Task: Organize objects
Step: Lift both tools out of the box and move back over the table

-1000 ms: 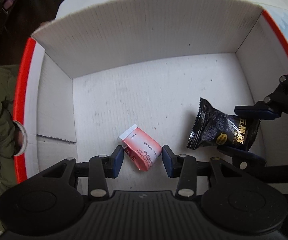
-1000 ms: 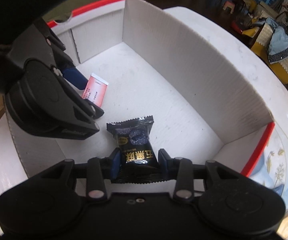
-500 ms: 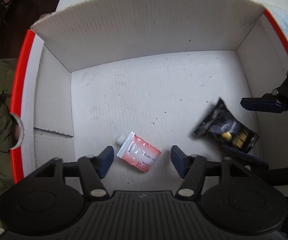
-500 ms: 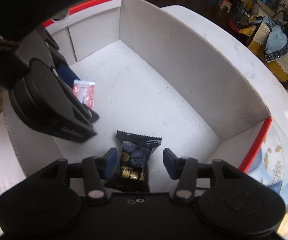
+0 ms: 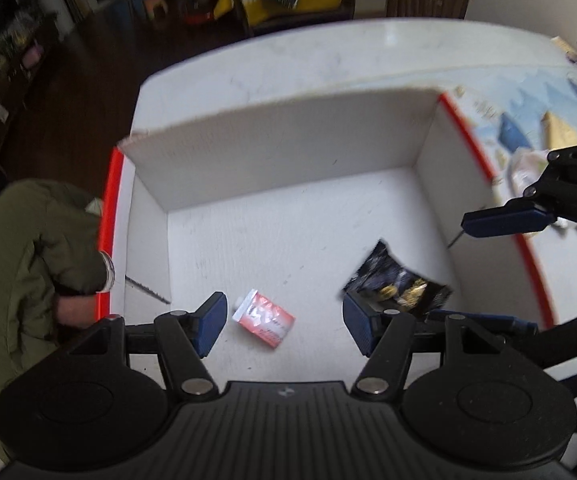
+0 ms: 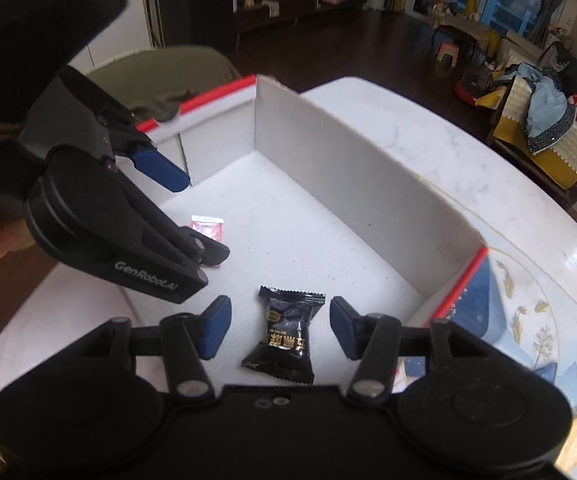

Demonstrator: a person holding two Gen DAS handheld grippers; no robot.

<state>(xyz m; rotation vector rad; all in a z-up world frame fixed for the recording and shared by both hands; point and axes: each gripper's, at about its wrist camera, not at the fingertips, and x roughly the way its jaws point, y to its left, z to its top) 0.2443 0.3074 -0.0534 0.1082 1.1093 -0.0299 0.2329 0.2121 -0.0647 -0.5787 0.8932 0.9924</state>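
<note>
On the floor of the white corrugated box (image 5: 288, 220), near its front edge, lie two small packets. Between the blue pads of the right gripper (image 6: 278, 328), touched by neither, sits the black candy wrapper (image 6: 284, 340), crimped at both ends, with gold characters too small to read. Those jaws have just been opening and stand released. Toward the box's left side, the left gripper (image 5: 284, 320) hangs with its jaws apart as well, grasping nothing; they too opened within the last moment. Below it lies the red-and-white sachet (image 5: 264, 320), tilted, with small print that is blurred. In the right wrist view the left gripper's black body, marked "GenRoboLAI" as far as it reads, stands in front of most of the sachet.

Red trim (image 5: 108, 216) runs along the box's left and right rims, and the far wall stands upright. Beside the left rim is an olive-green sleeve (image 5: 36, 248). The box rests on a white marble tabletop (image 6: 408, 120), with a blue illustrated mat (image 5: 536, 128) just beside its right wall. Beyond the table's far edge lie a dark floor, chairs and cluttered furniture.
</note>
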